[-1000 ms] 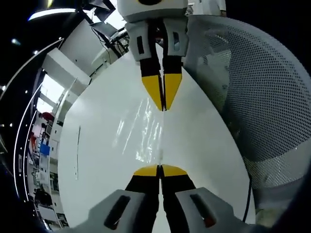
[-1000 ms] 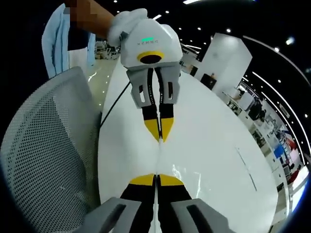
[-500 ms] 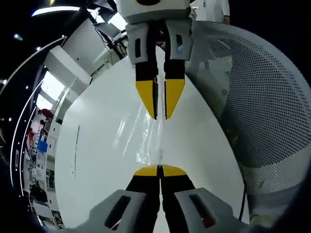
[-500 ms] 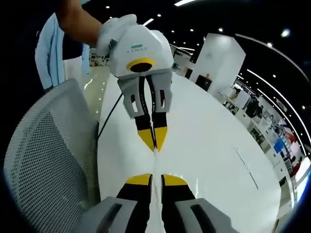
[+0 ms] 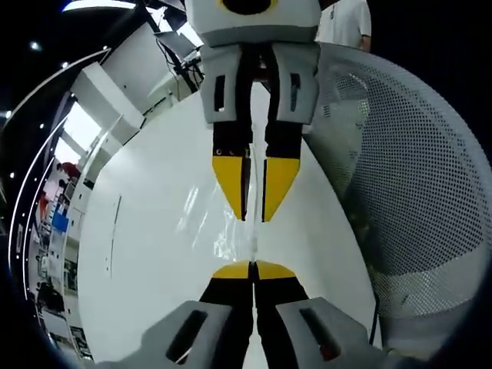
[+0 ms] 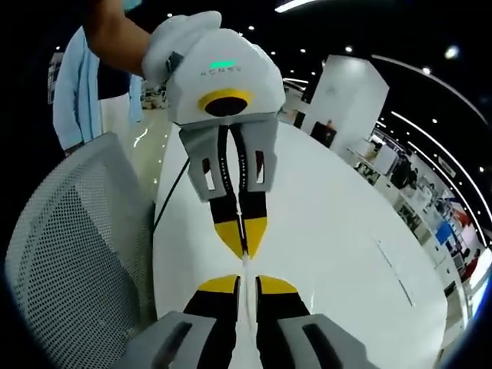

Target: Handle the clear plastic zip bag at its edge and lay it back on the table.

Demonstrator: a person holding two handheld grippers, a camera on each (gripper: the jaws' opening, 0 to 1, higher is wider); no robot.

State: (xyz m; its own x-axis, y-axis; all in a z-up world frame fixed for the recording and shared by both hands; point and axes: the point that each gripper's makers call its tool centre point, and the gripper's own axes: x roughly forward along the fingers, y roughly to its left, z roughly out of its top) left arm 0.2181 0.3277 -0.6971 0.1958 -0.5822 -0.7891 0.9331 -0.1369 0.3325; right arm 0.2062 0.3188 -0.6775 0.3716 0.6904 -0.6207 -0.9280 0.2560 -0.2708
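In the left gripper view, the table serves as the landmark: a long white top. Left of it lie shelves with coloured goods, dim and small. On the table's middle, the bag shows as clear film with bright glints, stretched in a thin line between the two grippers. The left gripper rises at the table's near end, its yellow tips pressed together on the bag's near edge. The right gripper reaches in from the table's far end, its tips spread a little, with the bag's far edge in the gap between them; whether they touch the film cannot be told. Right of the table stands a mesh chair, and beyond its top a person in a white shirt.

In the right gripper view, the chair stands left of the table, with a black cable running along the table's left edge. A gloved hand grips the left gripper, whose tips meet on the bag, seen only as a thin pale strip over the table's middle. The right gripper sits at the near end, tips slightly parted around that strip. Right of the table are a white pillar and far shelving.
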